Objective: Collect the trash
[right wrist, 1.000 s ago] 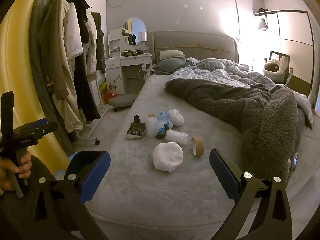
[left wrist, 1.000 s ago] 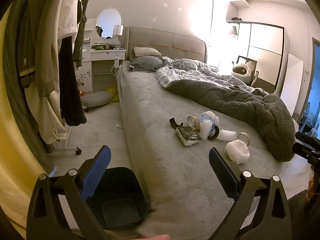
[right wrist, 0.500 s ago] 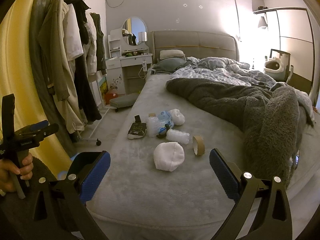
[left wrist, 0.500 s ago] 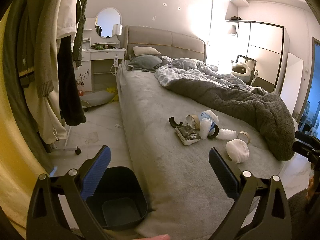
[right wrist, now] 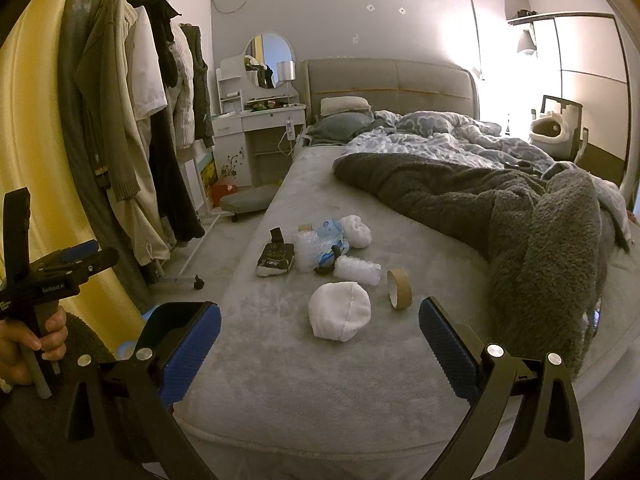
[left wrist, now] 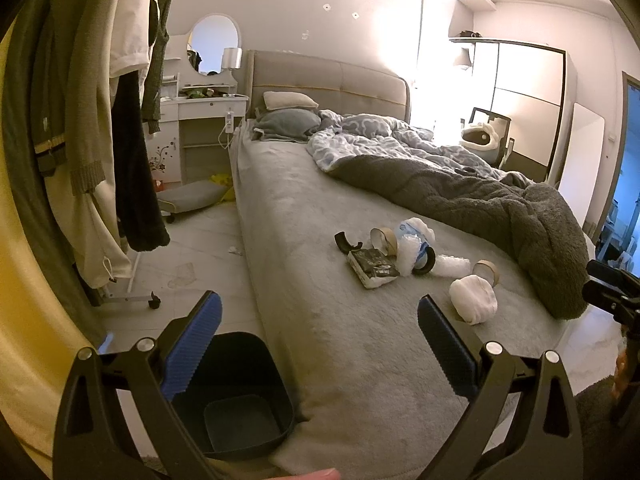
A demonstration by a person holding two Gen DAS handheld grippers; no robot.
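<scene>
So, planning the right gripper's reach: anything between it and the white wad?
Nothing: right wrist view shows only bare bed cover between right gripper and white wad.

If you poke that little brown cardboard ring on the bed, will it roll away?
Probably a little. The brown cardboard tape ring stands on its edge, so a nudge could start it rolling, though the fuzzy grey bed cover would likely stop it quickly. It could just as easily tip flat. It looks hollow and thin, so likely very light and easy to squash.
</scene>
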